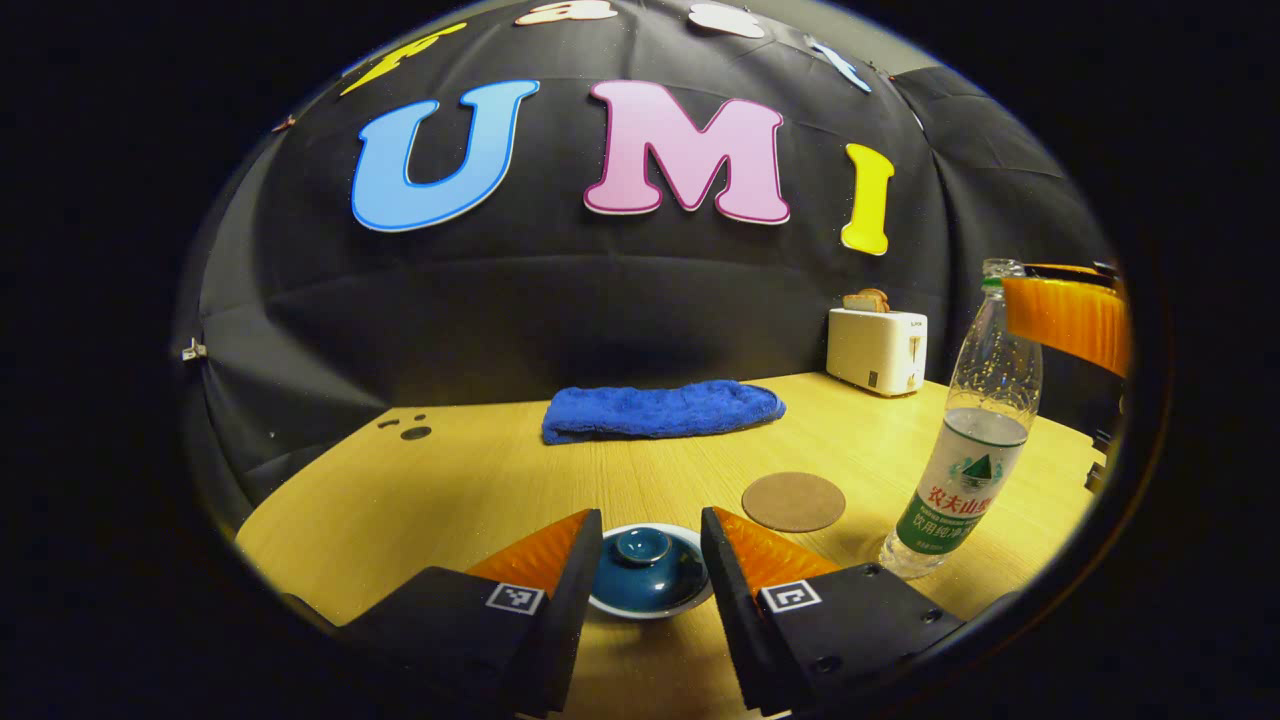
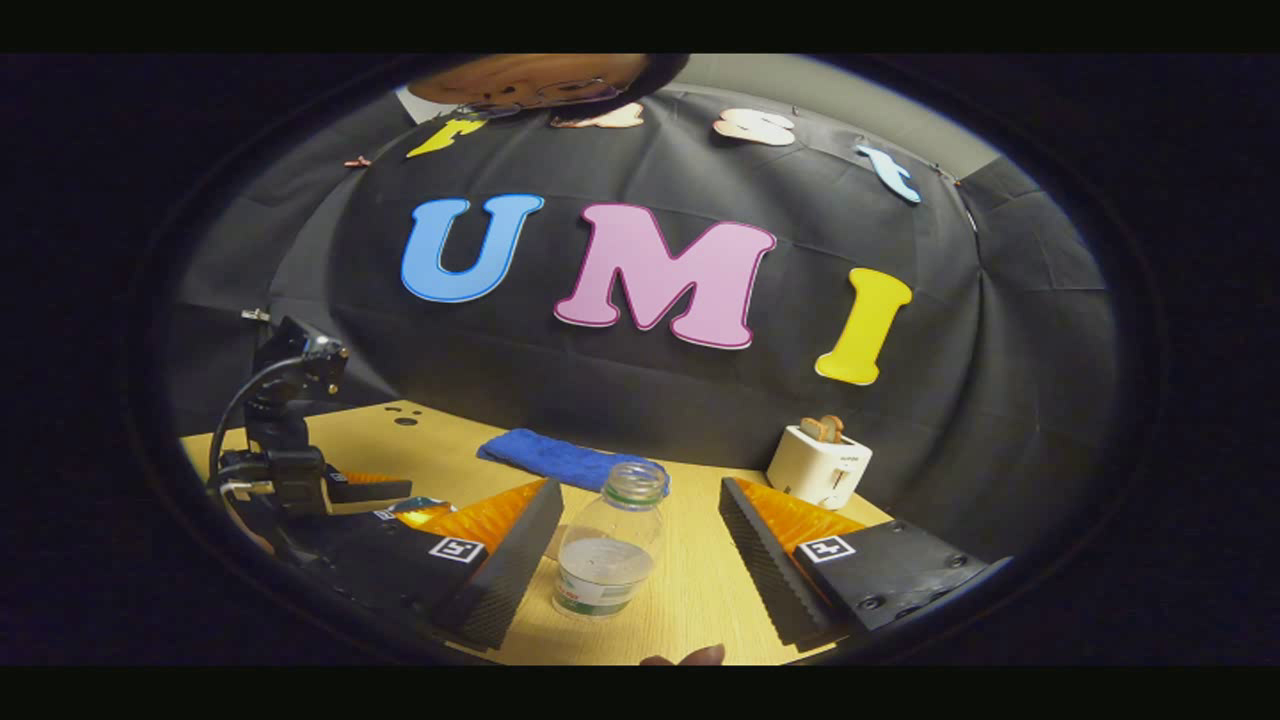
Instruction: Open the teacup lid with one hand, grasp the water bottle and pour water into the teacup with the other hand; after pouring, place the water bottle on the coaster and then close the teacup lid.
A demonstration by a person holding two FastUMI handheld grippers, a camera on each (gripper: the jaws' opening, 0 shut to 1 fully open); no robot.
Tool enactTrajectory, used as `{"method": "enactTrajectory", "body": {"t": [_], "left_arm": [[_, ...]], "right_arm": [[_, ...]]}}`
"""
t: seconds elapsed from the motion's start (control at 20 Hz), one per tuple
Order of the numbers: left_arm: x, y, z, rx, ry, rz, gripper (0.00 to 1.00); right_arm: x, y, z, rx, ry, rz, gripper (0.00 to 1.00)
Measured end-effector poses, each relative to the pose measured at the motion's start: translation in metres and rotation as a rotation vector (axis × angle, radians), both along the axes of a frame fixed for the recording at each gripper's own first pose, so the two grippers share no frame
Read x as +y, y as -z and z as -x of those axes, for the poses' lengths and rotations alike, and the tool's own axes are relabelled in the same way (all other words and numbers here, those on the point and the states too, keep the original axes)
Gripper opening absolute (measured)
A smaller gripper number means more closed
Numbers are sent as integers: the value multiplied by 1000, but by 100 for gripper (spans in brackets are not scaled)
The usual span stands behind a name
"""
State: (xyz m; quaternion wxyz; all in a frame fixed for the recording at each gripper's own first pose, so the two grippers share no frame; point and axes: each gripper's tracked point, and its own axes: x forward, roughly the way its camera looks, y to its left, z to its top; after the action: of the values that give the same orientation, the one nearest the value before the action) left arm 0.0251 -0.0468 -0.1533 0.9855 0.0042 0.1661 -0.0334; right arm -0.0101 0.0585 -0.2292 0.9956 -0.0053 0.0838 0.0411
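Teacup lid [image 1: 645, 568] nearest; wood table [image 1: 480, 480], blue towel [image 1: 660, 410], toaster [image 1: 877, 350].

We see our right gripper [image 2: 640, 545] with its jaws spread wide on either side of an uncapped water bottle [image 2: 610, 550], touching neither side. The bottle stands upright on the wooden table [image 2: 700, 600], partly filled. Farther back lies a folded blue towel [image 2: 545, 457]; a white toaster [image 2: 820, 465] sits far right. At left, our left gripper [image 2: 385, 490] hovers.
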Motion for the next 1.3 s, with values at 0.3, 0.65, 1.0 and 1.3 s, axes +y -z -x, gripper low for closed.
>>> {"method": "enactTrajectory", "body": {"t": [0.3, 0.65, 1.0, 1.3], "left_arm": [[3, 2, 2, 1, -7, -12, 36], [1, -18, -4, -40, -31, 50, 31], [19, -28, -5, -71, -85, 47, 27], [33, -29, 1, -66, -136, 62, 27]], "right_arm": [[2, 25, -1, 28, -31, -1, 98], [14, 74, 7, 96, -54, -20, 98], [22, 113, 2, 167, -51, -70, 98], [16, 106, -24, 192, -38, 35, 78]]}}
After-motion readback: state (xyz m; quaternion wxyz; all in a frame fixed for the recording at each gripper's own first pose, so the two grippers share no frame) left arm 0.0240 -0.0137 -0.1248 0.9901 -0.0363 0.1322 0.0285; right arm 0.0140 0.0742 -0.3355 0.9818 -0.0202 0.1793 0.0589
